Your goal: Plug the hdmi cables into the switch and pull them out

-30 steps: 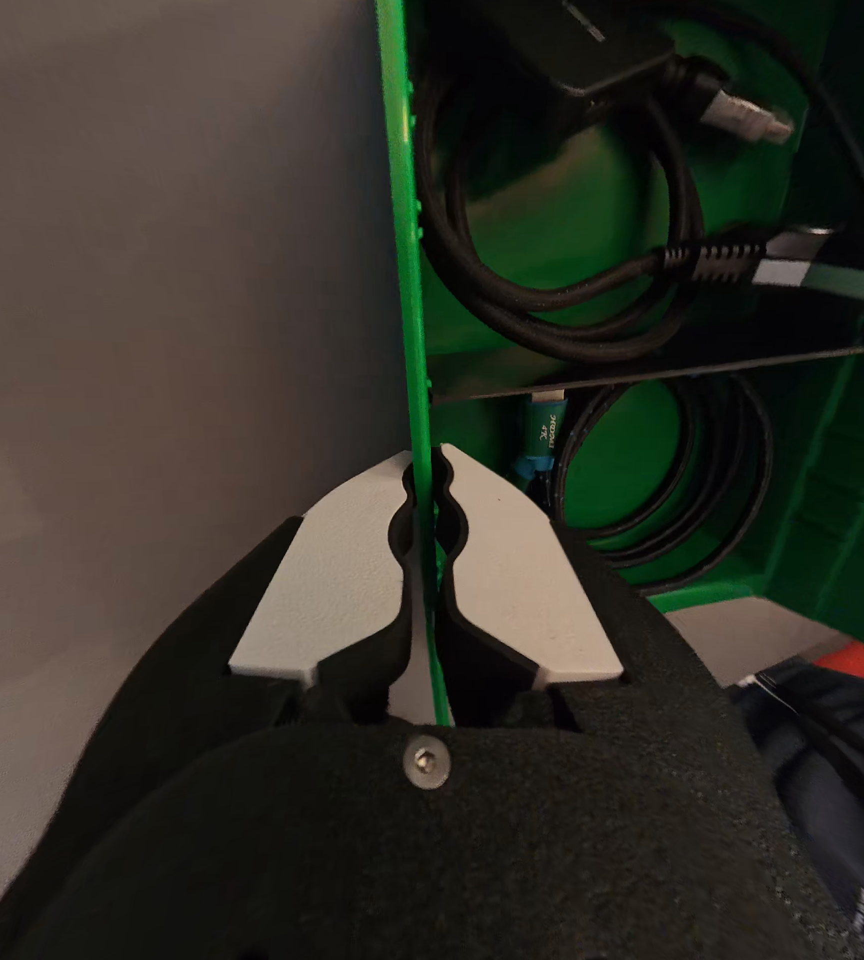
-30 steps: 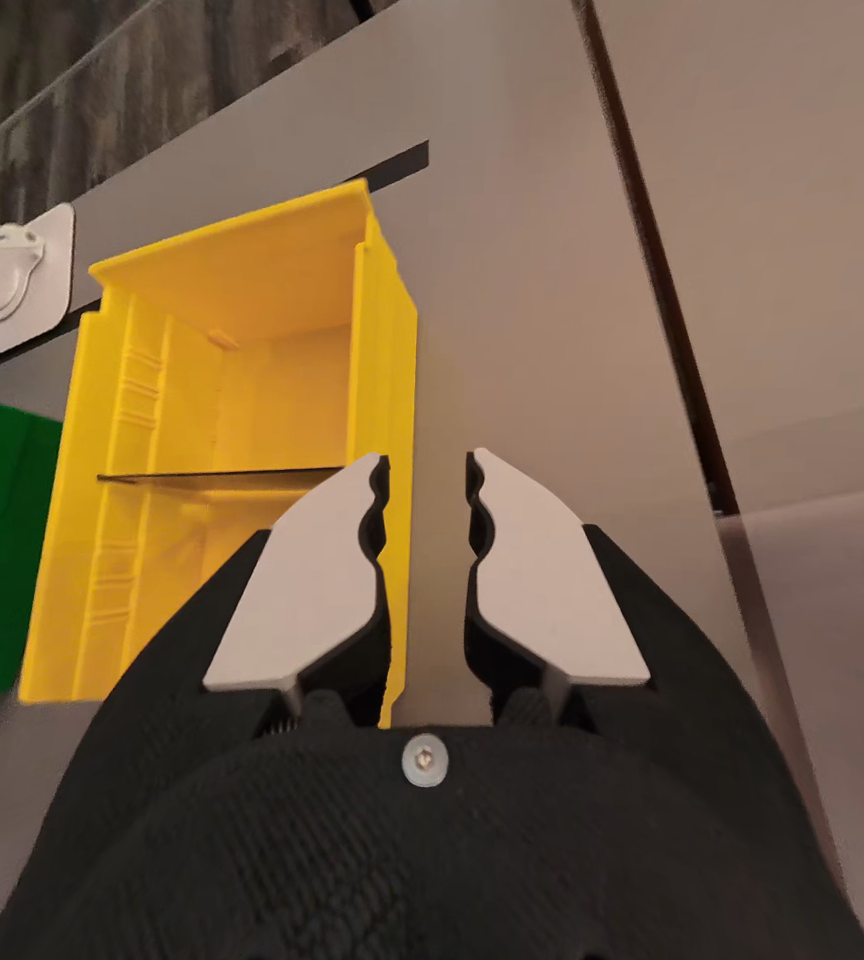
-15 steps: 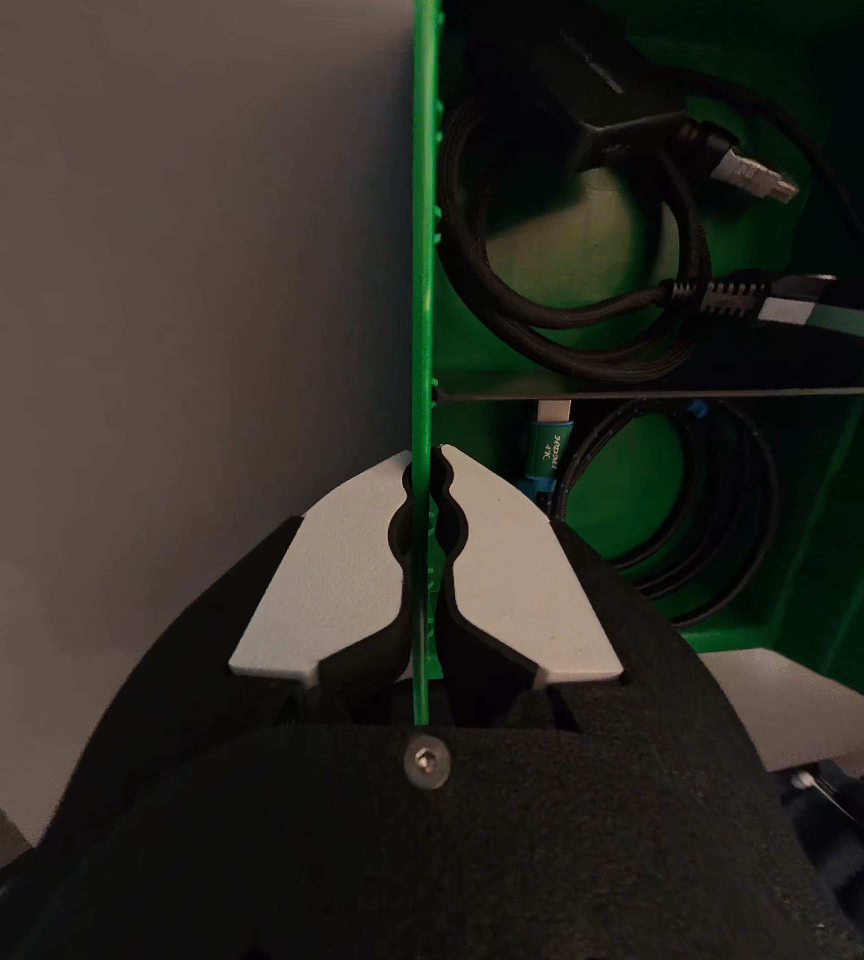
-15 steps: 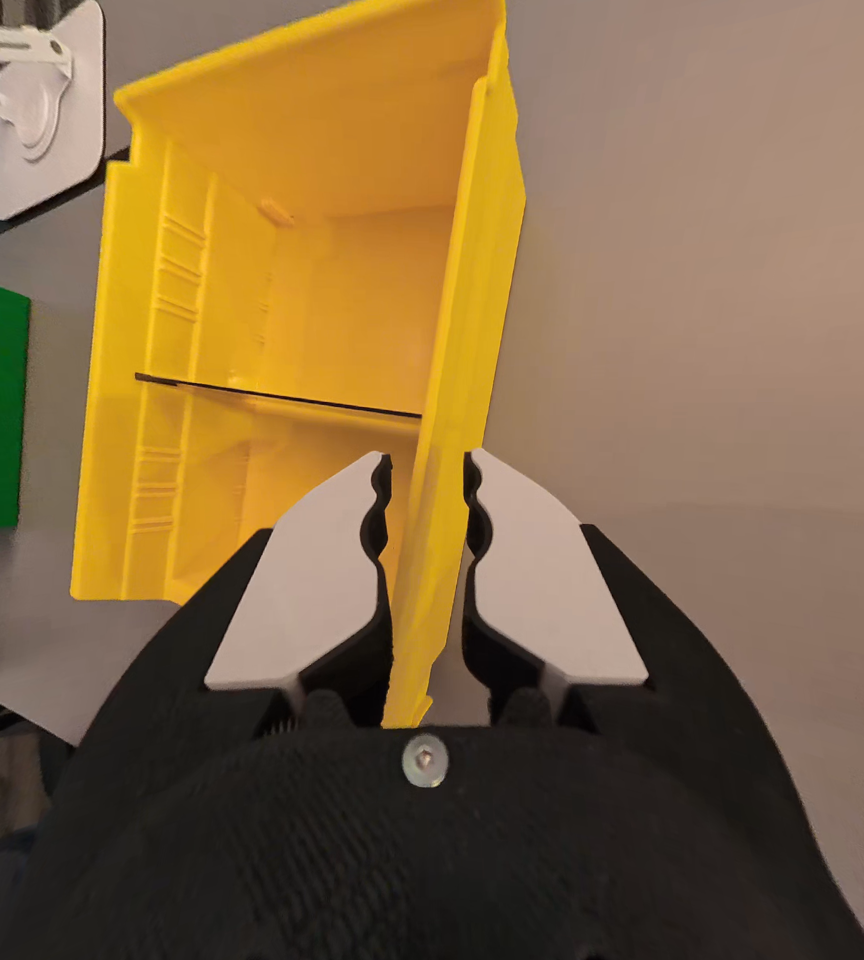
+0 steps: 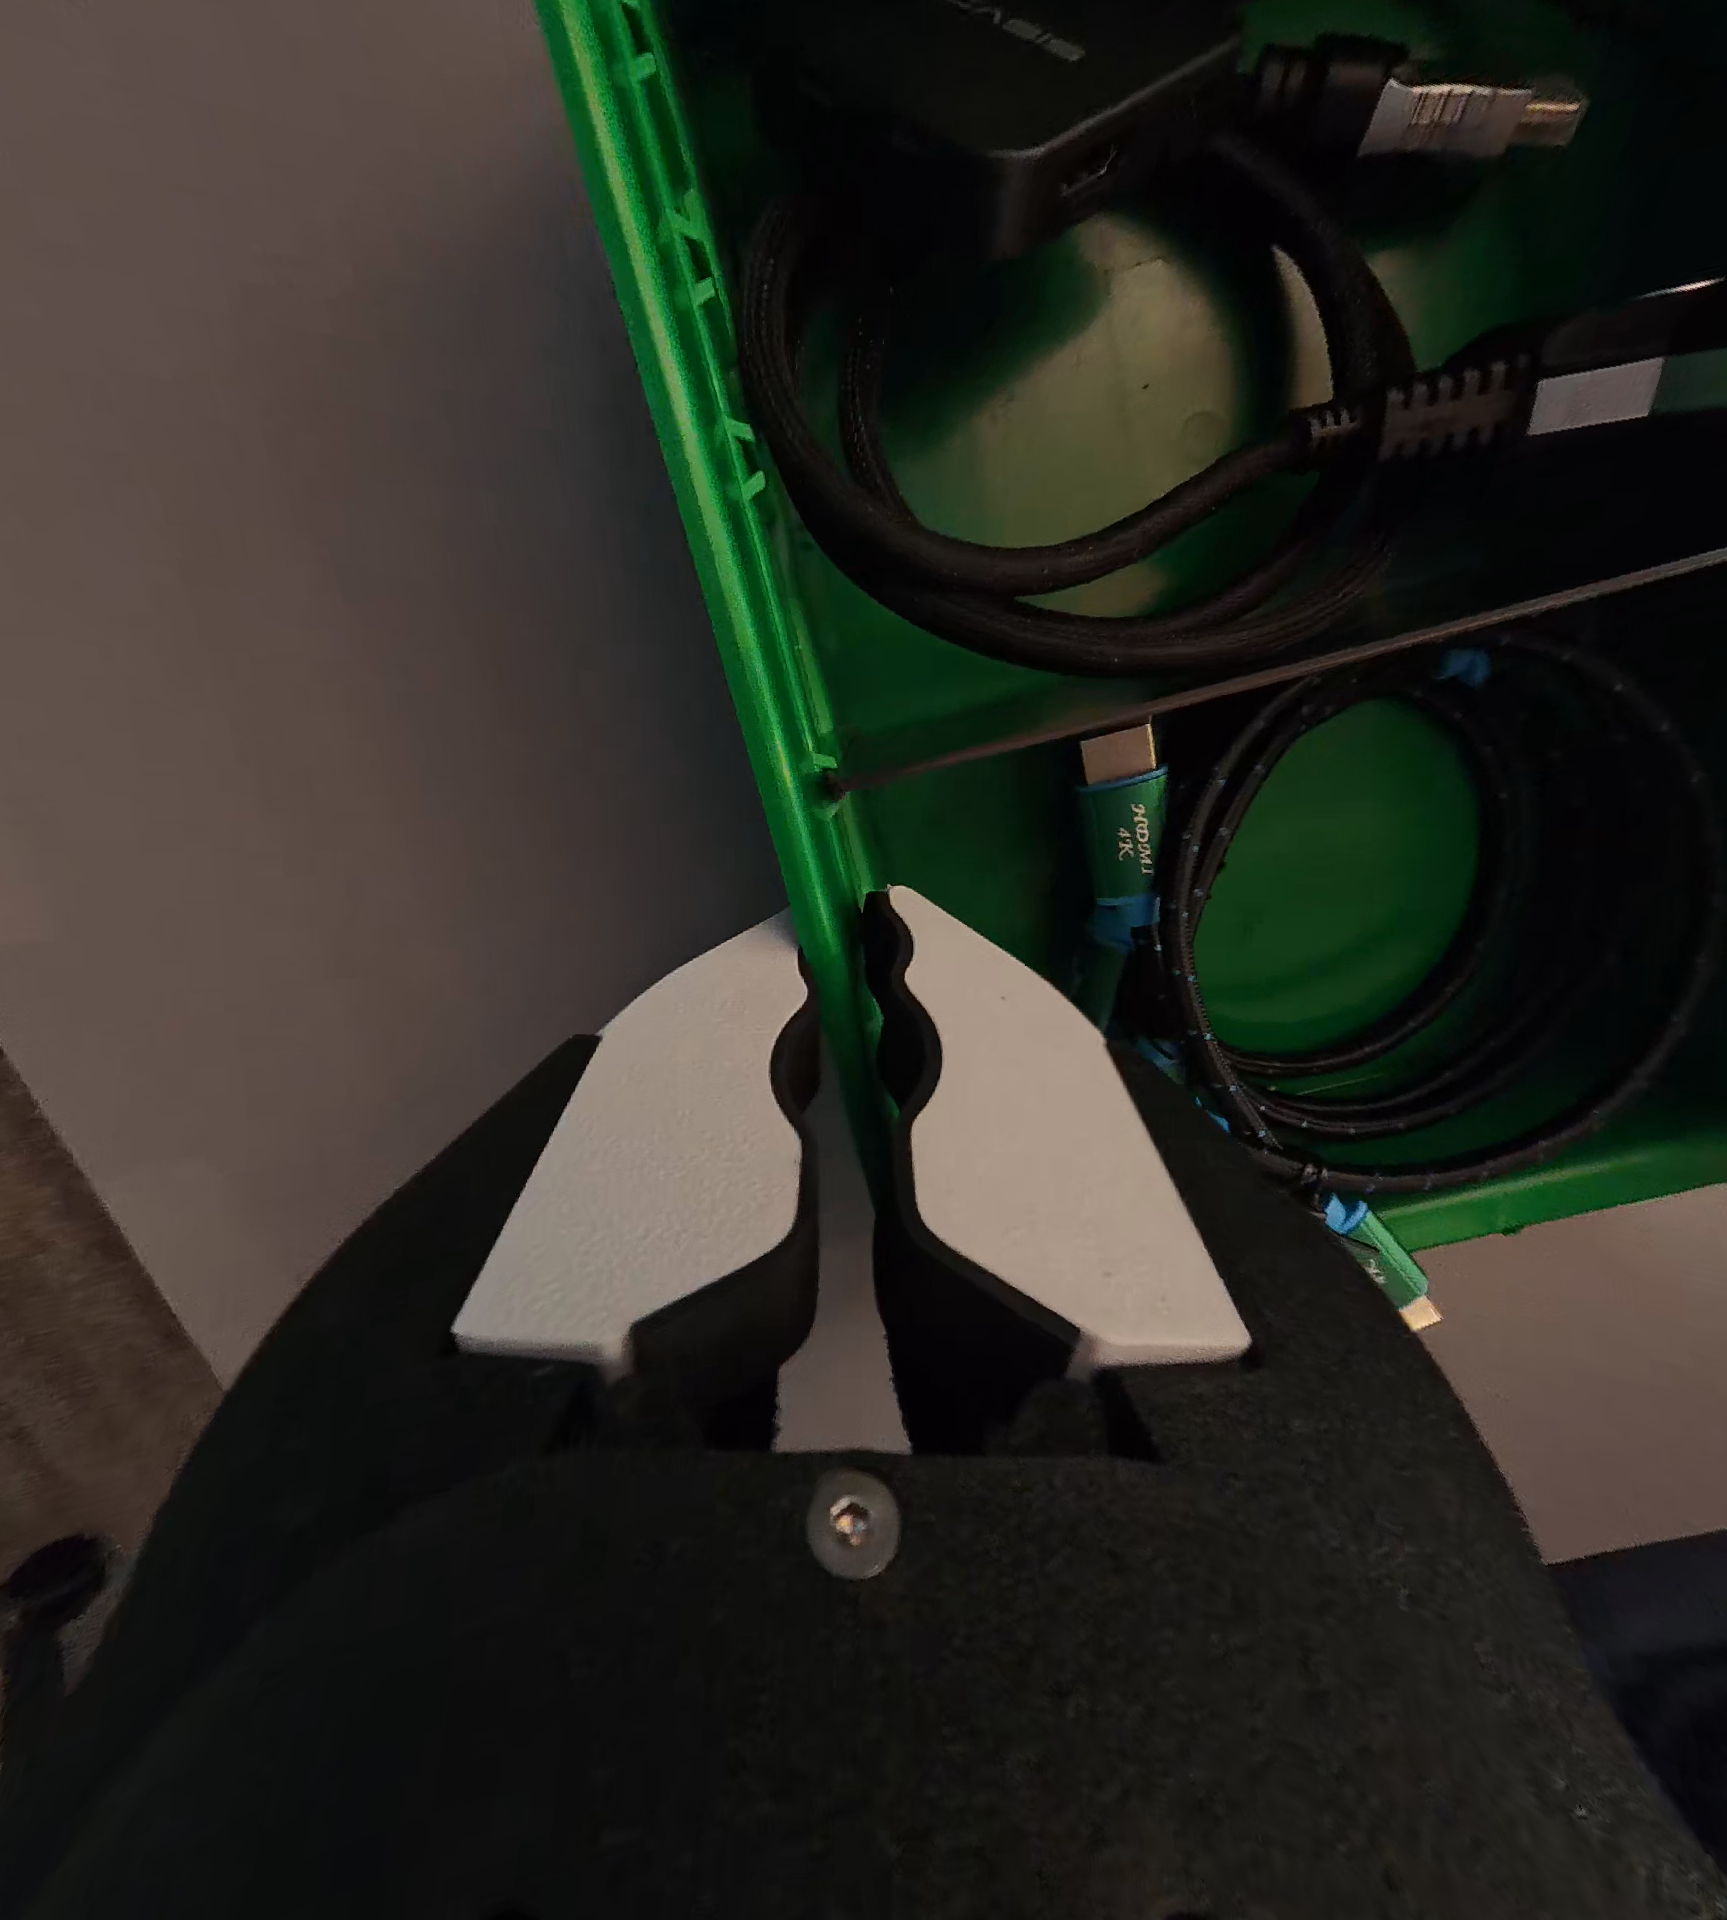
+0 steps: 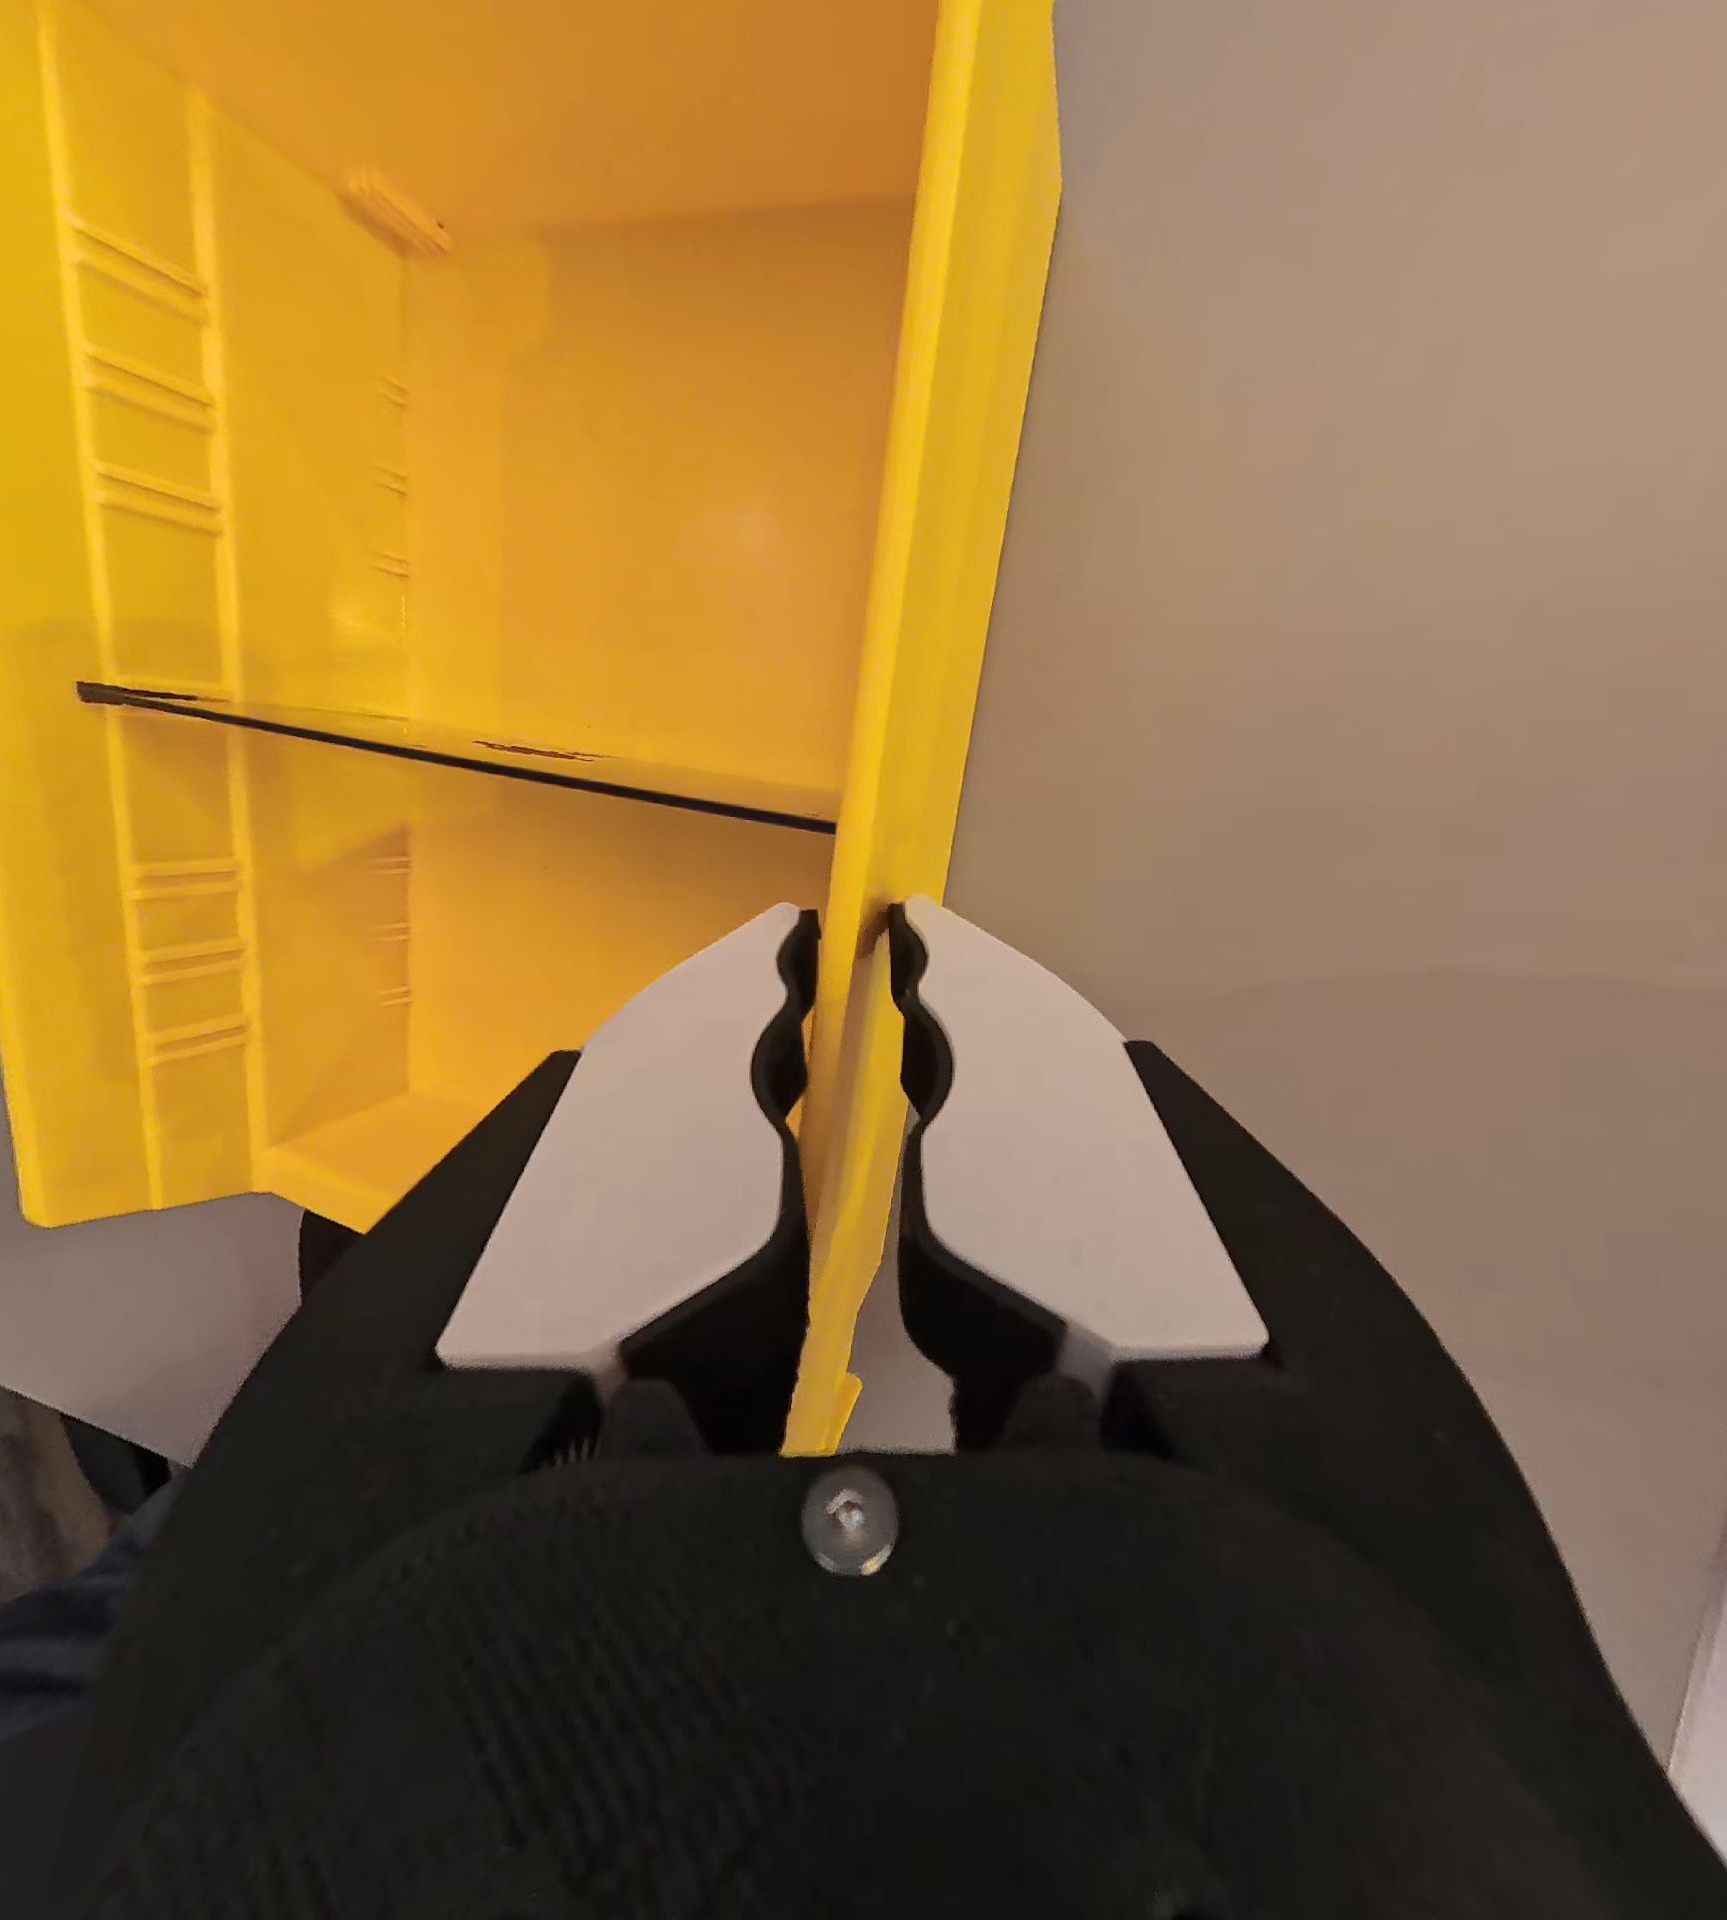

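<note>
Left view: my left hand-held gripper (image 5: 838, 925) pinches the green bin (image 5: 693, 416) wall; the cables (image 5: 1046, 582) and black switch (image 5: 1025, 156) lie inside.
Right view: my right hand-held gripper (image 6: 851, 920) pinches the yellow bin (image 6: 942, 520) wall.

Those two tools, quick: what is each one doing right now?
Left tool: shut on the green bin, gripping its side wall.
Right tool: shut on the yellow bin, gripping its side wall.

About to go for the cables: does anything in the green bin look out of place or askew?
One thing: a green plug of the flat cable pokes out past the green bin at its open front edge, over the grey table. Its other plug stays inside. The black box and braided cable sit in the far compartment.
</note>
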### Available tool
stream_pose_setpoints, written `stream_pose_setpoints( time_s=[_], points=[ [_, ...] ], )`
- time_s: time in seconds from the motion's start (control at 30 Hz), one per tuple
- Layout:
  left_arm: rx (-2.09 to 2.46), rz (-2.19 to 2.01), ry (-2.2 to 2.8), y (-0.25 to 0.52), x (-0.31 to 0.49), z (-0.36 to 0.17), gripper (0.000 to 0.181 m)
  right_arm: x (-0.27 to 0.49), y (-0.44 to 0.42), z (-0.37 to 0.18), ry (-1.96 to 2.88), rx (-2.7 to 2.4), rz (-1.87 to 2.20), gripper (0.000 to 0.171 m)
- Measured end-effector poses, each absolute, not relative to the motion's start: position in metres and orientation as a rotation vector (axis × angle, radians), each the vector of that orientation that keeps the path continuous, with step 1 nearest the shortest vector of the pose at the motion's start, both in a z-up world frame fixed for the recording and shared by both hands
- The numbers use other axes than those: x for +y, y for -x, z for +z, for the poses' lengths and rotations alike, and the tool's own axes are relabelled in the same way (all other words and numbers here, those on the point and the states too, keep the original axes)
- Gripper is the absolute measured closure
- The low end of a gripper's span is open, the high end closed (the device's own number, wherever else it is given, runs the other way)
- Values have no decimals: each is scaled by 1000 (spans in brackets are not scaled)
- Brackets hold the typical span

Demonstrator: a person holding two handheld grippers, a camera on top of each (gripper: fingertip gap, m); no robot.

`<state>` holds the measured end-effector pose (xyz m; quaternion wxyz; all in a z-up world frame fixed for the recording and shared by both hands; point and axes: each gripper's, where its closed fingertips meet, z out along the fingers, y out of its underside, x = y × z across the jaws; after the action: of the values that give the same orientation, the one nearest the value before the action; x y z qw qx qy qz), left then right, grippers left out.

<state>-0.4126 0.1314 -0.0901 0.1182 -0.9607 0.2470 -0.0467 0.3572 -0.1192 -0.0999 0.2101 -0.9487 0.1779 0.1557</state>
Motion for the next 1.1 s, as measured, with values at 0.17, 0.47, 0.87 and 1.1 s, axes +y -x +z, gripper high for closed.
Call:
stream_pose_setpoints(
  time_s=[0.17,0.47,0.87,1.1],
  points=[
    [740,-84,2780,423,139,-90,175,-118,-357,-111,2708,491,398,155],
    [775,-32,2758,432,140,-90,173,-114,-348,-130,2880,561,355,159],
    [837,9,2704,434,142,-90,171,-71,-285,-131,3076,295,270,163],
    [865,40,2678,435,143,-90,170,-71,-258,-132,3149,137,291,161]
  ],
)
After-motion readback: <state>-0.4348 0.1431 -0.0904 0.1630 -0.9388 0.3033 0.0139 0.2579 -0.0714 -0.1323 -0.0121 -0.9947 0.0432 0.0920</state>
